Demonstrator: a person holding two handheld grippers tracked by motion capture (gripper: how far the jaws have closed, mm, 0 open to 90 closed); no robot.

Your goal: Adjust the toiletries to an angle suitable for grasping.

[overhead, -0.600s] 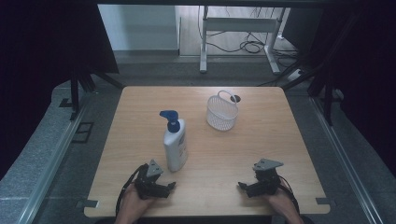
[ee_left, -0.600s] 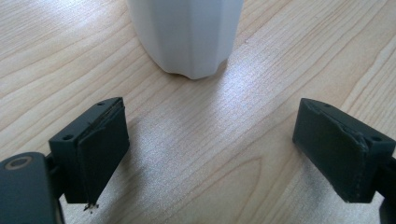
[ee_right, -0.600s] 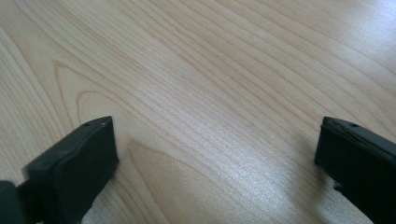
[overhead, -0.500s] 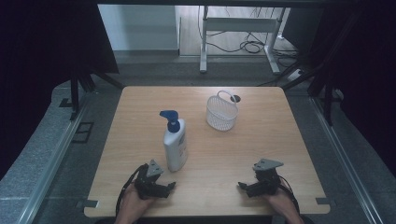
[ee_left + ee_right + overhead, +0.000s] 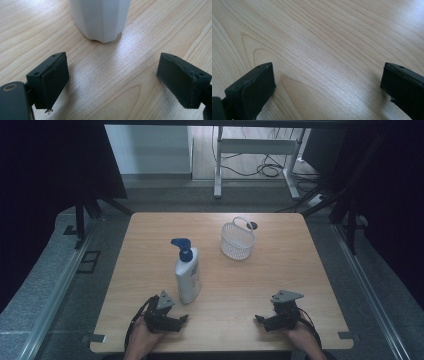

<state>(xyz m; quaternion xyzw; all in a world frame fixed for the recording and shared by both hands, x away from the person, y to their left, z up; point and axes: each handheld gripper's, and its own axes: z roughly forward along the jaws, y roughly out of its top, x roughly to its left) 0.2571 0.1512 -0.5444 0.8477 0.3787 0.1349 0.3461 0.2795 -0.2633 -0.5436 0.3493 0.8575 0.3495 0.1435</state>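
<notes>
A: What's around me? Light wooden rectangular table (image 5: 310,270), grey carpeted floor (image 5: 60,285), black curtains (image 5: 50,165) both sides.

B: Beyond it?

A: White wall panel (image 5: 145,147), white metal-legged stand (image 5: 255,147), black cables (image 5: 265,170) tangled on the pale floor. Dim light, sheen on the wood.
</notes>
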